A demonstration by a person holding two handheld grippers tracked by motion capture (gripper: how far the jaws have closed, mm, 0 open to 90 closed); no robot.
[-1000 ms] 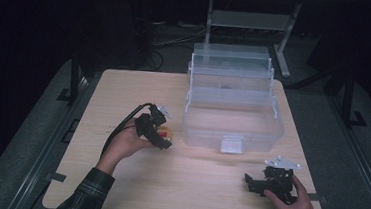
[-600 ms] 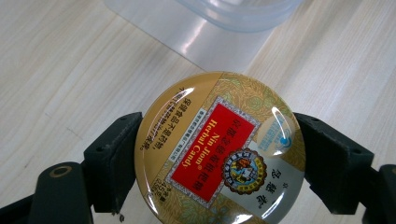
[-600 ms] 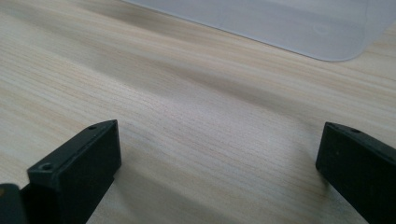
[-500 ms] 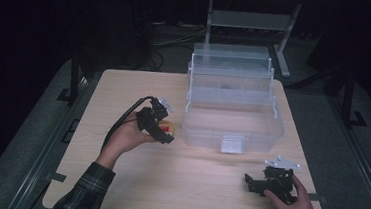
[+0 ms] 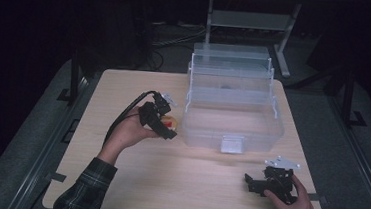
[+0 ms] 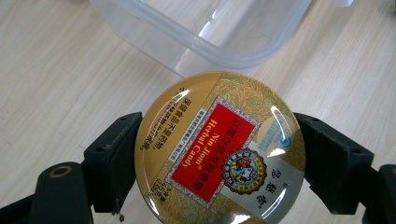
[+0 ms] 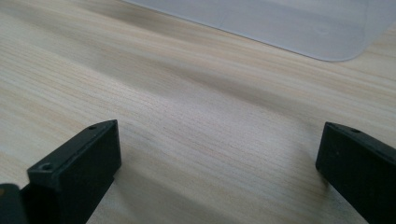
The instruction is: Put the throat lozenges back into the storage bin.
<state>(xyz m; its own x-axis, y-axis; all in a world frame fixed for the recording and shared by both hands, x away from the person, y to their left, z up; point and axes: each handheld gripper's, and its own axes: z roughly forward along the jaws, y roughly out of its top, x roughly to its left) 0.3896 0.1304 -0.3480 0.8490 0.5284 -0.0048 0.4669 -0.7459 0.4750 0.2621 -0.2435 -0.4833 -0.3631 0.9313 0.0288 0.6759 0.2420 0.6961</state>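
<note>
High view: left claw [image 5: 167, 128] held above the desk [image 5: 124, 89], just left of the clear plastic box [image 5: 232, 123], near its front left corner. Left gripper view: round gold candy tin [image 6: 219, 149] with a red label, clamped between both jaws, box corner just beyond. Right claw [image 5: 251, 182] low at near right, jaws wide apart, holding nothing.

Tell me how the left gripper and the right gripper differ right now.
The left gripper is shut on a round candy tin; the right gripper is open with nothing between its jaws. The left gripper is beside the clear plastic box, while the right gripper sits low by the table's near edge, away from the box. Both are black, each held in one hand.
</note>
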